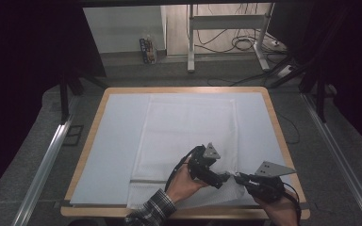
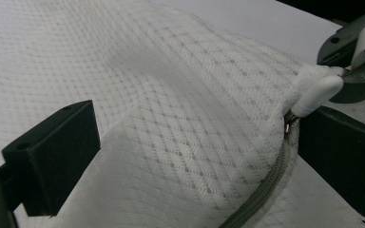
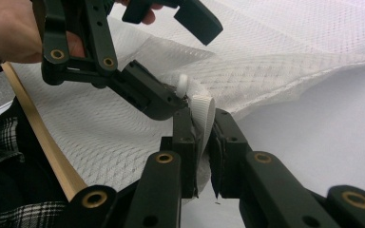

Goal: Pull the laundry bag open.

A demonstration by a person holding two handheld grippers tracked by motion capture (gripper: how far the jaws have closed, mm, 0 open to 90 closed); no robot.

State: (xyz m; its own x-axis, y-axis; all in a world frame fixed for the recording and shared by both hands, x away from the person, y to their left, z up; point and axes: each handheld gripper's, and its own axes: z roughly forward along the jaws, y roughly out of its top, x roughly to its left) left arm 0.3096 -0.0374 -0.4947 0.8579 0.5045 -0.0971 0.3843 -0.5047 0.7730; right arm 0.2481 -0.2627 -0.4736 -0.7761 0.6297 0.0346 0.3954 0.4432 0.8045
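The mesh laundry bag (image 1: 188, 136) lies at frame centre on the surface (image 1: 268, 96). The right hand-held gripper (image 3: 204, 121) clamps its corner tab. The left hand-held gripper (image 2: 190, 137), jaws released, straddles the zipper (image 2: 266, 180). Step: opening the zipper. Next: clench on the pull (image 2: 316, 95).

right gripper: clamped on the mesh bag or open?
Shut. In the right gripper view the right gripper has its fingers pinching a white tab at the corner of the mesh bag, no gap showing.
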